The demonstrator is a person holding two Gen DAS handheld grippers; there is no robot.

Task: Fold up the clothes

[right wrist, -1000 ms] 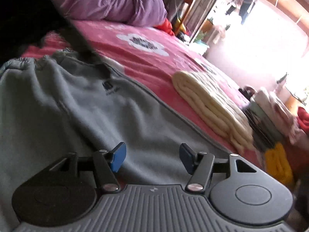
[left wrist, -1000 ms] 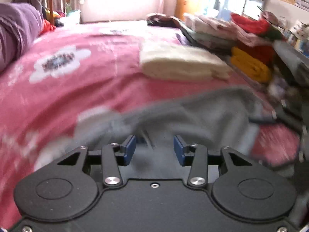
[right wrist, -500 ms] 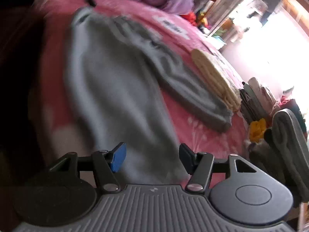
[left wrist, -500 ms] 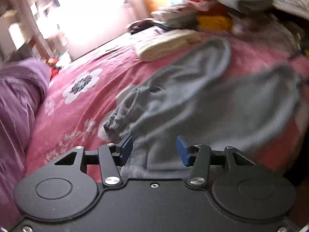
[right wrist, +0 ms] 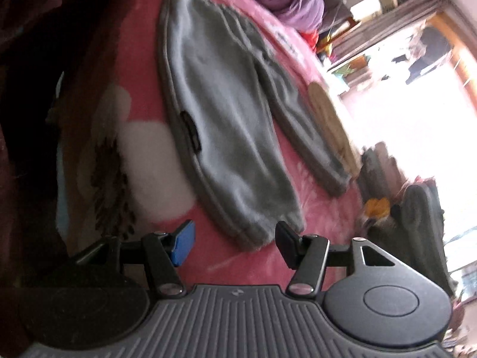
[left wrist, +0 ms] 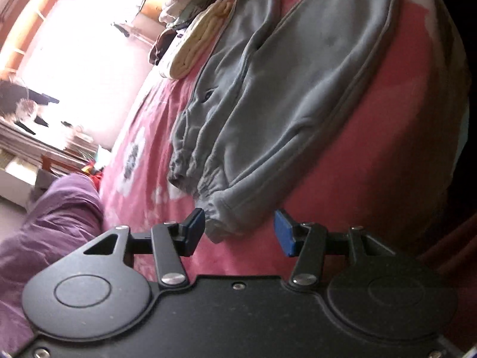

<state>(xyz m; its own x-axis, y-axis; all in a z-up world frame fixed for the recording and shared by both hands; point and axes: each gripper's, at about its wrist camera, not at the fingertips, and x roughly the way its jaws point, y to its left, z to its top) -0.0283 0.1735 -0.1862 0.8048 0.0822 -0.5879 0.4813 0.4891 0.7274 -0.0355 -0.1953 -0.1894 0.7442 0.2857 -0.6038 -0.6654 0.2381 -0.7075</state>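
Your left gripper [left wrist: 240, 232] gapes empty at the trousers' [left wrist: 286, 89] waistband; your right gripper [right wrist: 235, 244], equally wide, at a cuff.

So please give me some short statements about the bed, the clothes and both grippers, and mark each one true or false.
1. The grey sweatpants lie spread on the pink flowered bedspread. True.
2. The left gripper is clamped on the waistband. False: it is open, at the waistband end.
3. The right gripper is open near a leg cuff. True.
4. The folded cream garment lies on top of the sweatpants. False: it lies beside them.
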